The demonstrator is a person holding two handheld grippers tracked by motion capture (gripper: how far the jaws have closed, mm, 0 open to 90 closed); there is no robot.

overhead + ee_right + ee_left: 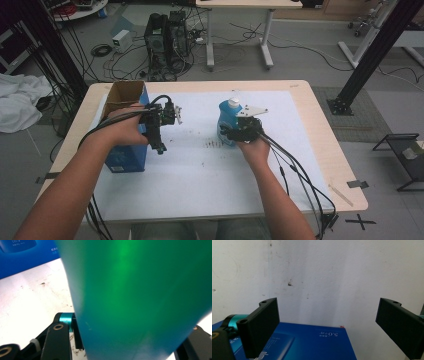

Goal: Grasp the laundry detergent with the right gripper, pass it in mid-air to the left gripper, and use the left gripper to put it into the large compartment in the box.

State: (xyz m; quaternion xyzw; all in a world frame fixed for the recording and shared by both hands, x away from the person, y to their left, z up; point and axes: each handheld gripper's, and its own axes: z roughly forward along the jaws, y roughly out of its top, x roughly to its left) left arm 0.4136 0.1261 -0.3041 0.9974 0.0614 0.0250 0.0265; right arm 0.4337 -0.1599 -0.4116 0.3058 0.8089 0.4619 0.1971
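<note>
Nearest the lens in the right gripper view, the bottle [140, 300] is met as a broad, smooth teal-green wall, with the black jaws set against its two sides near the bottom; the right gripper [243, 131] is judged to be clamped on it low on the body. From the high view the same bottle [229, 120] is seen upright on the white sheet [200, 175] right of the table's middle, blue, with a white cap on top. A smooth plastic skin of this kind is likely to be slippery and to give a little under pressure, and real weight is to be expected if liquid is inside, though the fill level cannot be made out. A hold across the wide lower body, as taken here, is judged sounder than one at the narrow neck. The left gripper [159, 127] is held beside the blue box [127, 150], whose cardboard top stands open; its jaws are spread wide with nothing between them. That spread is made plain in the left gripper view, along with the box's [307, 345] printed blue face just below the jaws.
</note>
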